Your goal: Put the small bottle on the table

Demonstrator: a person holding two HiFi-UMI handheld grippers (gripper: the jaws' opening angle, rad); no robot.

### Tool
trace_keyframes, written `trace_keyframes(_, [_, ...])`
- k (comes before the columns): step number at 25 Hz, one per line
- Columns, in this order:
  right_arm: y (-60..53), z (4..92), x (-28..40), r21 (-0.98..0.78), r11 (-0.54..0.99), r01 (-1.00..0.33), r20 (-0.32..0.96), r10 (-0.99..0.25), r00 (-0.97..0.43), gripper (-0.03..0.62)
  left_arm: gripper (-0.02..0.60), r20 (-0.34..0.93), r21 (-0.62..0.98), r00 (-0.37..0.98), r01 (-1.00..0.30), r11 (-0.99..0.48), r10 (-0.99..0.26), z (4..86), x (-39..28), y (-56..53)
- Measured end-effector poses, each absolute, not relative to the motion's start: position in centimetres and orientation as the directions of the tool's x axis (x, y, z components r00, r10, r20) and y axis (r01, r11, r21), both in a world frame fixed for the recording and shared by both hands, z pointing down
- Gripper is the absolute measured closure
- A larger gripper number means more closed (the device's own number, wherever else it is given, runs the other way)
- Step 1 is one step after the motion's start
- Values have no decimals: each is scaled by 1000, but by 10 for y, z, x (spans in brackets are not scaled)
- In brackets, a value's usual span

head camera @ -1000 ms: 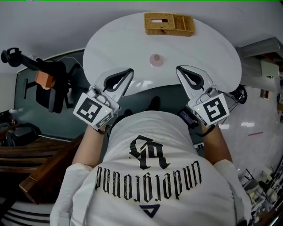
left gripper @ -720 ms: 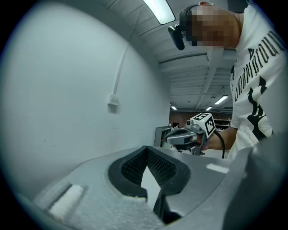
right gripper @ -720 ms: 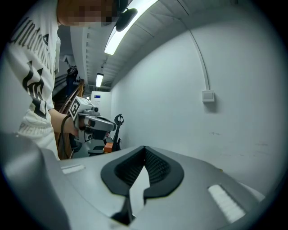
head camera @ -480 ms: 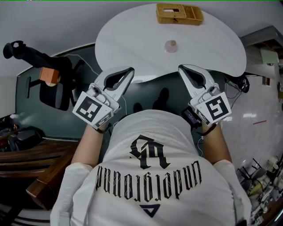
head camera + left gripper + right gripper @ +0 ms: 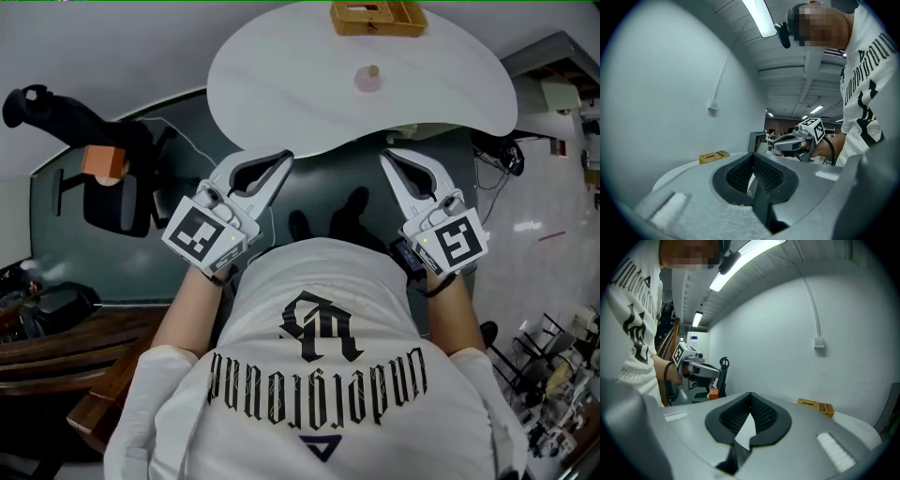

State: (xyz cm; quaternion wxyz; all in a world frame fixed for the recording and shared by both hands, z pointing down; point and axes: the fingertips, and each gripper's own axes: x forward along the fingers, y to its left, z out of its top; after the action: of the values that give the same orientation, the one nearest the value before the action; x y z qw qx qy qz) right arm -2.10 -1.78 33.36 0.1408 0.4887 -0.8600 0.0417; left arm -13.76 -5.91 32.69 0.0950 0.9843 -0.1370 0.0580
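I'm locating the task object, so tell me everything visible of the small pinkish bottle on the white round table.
The small pinkish bottle is pale pink and rounded with a tan cap; it is too small to tell the material. It seems to stand upright on the white round table, past the middle, apart from the woven tan basket at the far edge. Only the table touches it.

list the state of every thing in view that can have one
left gripper: jaws shut, nothing between them
right gripper: jaws shut, nothing between them
small bottle: upright on the table, apart from both grippers
basket: flat at the table's far edge, contents cannot be told
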Motion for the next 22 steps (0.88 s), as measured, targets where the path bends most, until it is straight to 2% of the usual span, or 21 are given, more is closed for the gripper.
trace_keyframes(11, [25, 315, 15, 101, 531, -842, 260, -831, -493, 592, 574, 124, 143, 950, -302, -942, -286, 309, -107, -19])
trace_keyframes(22, [116, 318, 74, 79, 605, -792, 224, -785, -577, 592, 574, 153, 140, 930, -355, -924, -334, 313, -33, 81])
